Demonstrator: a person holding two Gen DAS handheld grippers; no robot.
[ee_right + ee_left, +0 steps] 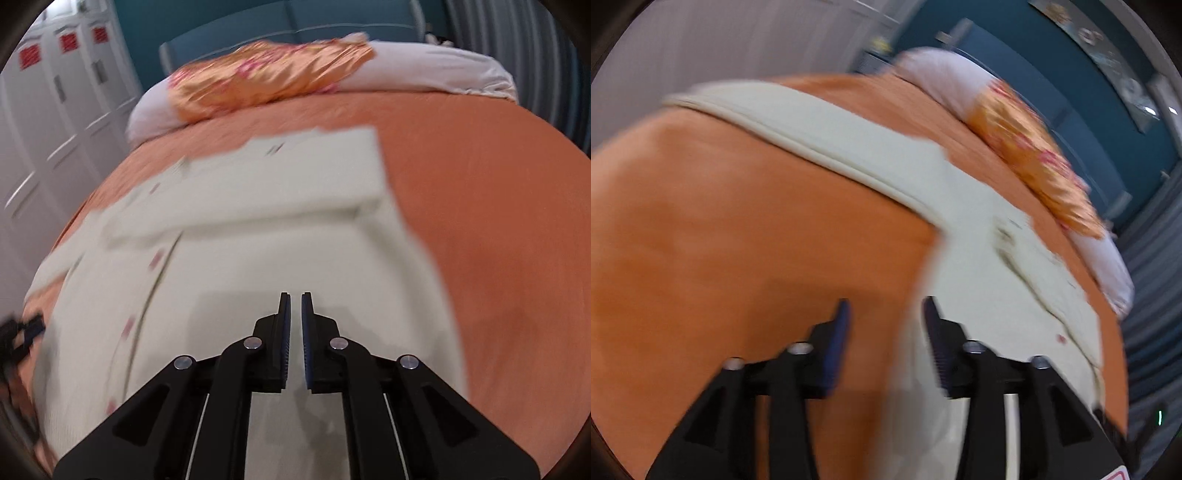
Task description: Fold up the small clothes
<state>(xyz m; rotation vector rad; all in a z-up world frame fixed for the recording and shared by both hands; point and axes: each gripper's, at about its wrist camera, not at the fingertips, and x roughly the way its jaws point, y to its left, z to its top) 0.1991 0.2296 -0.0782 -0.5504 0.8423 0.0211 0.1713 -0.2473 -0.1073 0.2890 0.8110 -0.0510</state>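
While both views are motion-blurred, these notes hold:
Garment: cream garment (258,229) lies spread on the orange bedsheet (480,221), partly folded, one panel doubled over toward 12 o'clock; small pink and dark marks run along its 9 o'clock side.
Left gripper (884,310): fingers apart, nothing between them, poised over the garment's edge where cream meets orange.
Right gripper (295,299): fingers nearly together with a thin gap; no cloth seen pinched; hovers above the garment's near part.
Step, as judged: between folds, both tools repositioning for a fresh grasp.
Next move calls for: each tool to take a near corner or edge and carry it toward 12 o'clock, keeping layers aligned.
Background: floral orange pillow (266,74) at 12 o'clock; white wardrobe (55,110) at 10 o'clock.
Writing: none legible; red patches on wardrobe doors too blurred to read.
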